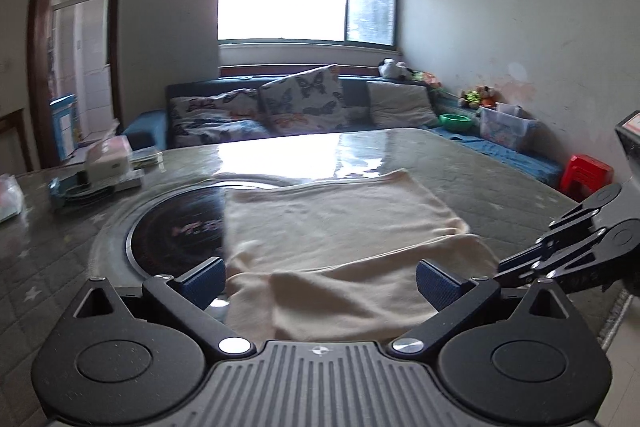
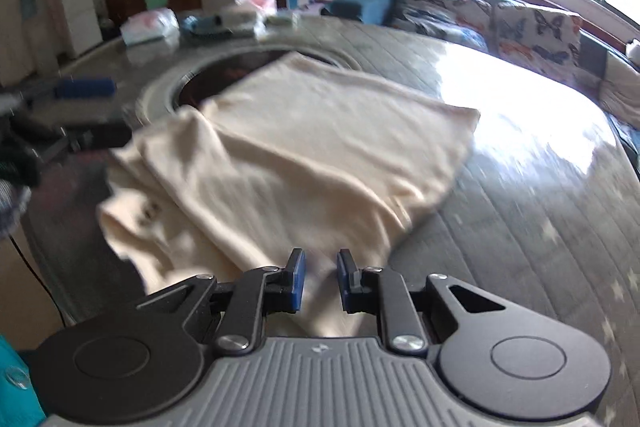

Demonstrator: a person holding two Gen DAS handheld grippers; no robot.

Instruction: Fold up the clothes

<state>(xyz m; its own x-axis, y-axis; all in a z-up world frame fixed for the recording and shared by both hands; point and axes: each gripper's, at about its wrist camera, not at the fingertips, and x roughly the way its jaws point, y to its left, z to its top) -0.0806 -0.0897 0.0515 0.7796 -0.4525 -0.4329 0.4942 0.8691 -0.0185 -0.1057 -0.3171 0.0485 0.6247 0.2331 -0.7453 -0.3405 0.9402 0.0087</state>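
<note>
A cream garment [image 1: 340, 223] lies folded on the glass-topped table [image 1: 500, 179], its far left part over a round black cooktop [image 1: 180, 231]. My left gripper [image 1: 320, 283] hovers open and wide at the garment's near edge, nothing pinched. In the right wrist view the garment [image 2: 300, 139] spreads ahead, with a rumpled layer at its near left. My right gripper [image 2: 320, 267] sits low over the near edge. Its jaws are narrowly parted and opening, with cloth in the gap but not pressed by the pads. The left gripper [image 2: 96, 111] shows blurred at the left.
A tissue box [image 1: 108, 155], packets and a plastic bag [image 2: 150, 23] crowd the table's far left. A blue sofa with butterfly cushions [image 1: 300, 103] runs behind the table. A red stool [image 1: 586, 173] stands on the floor at the right.
</note>
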